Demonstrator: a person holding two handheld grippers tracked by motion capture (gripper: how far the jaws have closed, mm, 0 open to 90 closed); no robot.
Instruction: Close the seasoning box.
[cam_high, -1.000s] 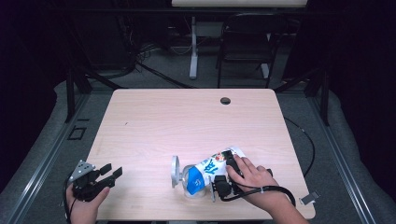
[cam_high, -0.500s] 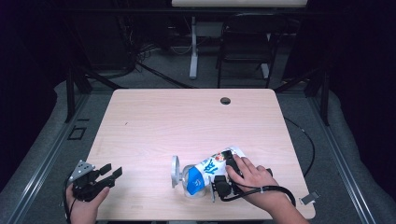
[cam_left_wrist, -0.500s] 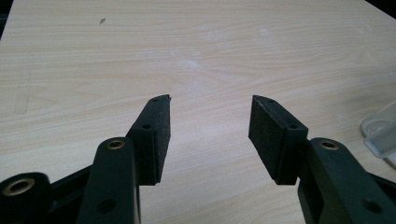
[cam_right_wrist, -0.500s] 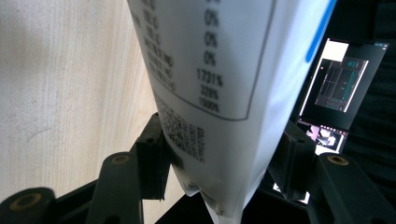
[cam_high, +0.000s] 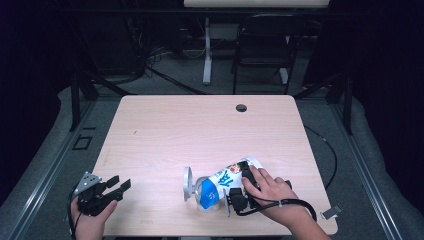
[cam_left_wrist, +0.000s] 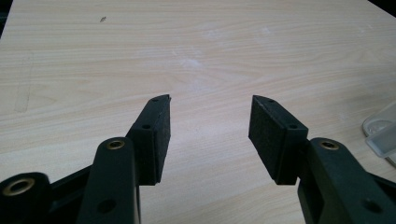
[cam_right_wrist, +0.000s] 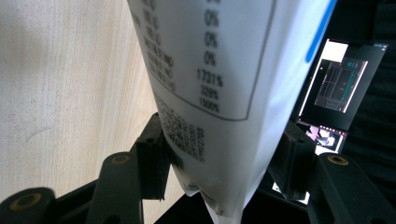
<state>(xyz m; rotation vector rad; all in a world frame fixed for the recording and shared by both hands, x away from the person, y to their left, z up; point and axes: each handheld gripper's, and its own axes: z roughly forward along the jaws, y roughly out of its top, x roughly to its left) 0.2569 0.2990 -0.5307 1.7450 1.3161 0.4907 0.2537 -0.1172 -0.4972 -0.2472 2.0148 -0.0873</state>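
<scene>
Blue-and-white pouch (cam_high: 223, 182) lying near tabletop (cam_high: 200, 130) front edge, clamped in right gripper (cam_high: 239, 197) jaws; left gripper (cam_high: 107, 187) at front-left corner, jaws apart, empty; bare wood beyond.

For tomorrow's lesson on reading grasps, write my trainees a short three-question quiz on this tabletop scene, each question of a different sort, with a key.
1. True or false: the left gripper holds the pouch.
2. Which gripper has the white and blue pouch between its jaws? A) left B) right C) both
3. Fill in: beside the pouch's lower end stands a clear ____ with a round rim.

Key
1. False: in the left gripper view its pads stand apart over the bare table.
2. B: in the right gripper view the printed pouch sits between the jaws of the right gripper, with both pads against it.
3. Container, or cup; what is inside cannot be made out.
</scene>
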